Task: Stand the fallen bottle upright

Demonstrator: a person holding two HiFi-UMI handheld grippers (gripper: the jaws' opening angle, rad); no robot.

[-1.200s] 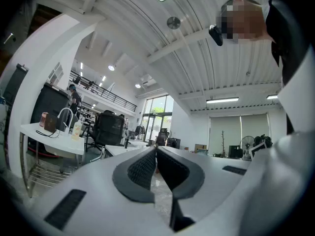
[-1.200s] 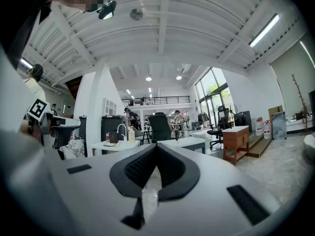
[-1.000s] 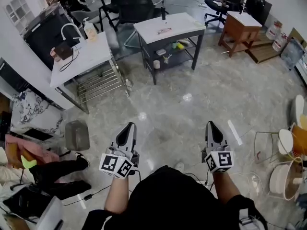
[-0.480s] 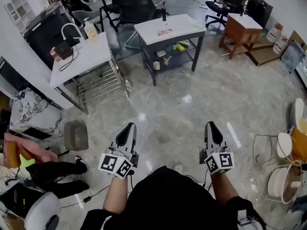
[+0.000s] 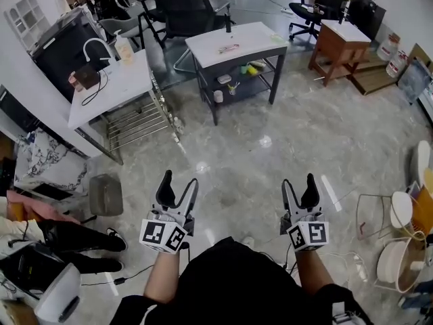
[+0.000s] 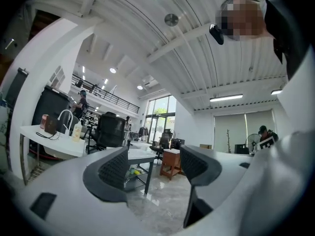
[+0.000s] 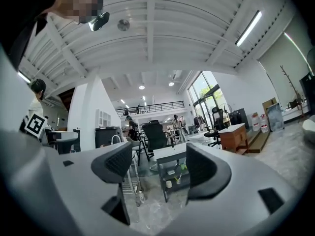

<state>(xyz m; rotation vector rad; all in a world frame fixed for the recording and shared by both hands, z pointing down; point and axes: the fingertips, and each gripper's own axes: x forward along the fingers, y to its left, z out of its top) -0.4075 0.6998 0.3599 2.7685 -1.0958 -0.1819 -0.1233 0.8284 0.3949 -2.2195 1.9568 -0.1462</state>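
Jaws of your left gripper (image 5: 179,183) and right gripper (image 5: 299,181) have just been opening and stand wide, nothing between them; a light tabletop (image 5: 256,34) lies well ahead.

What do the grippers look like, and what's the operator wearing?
The left gripper and right gripper match: grey bodies, black textured claw pads, white rear cube with black square markers. Operator wears a black top. Both claws have just been opening, nothing between them.

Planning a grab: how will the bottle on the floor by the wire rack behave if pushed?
The bottle looks clear and small, so probably light plastic that may squash. It looks narrow, and the floor is glossy, so a push could tip or slide it.
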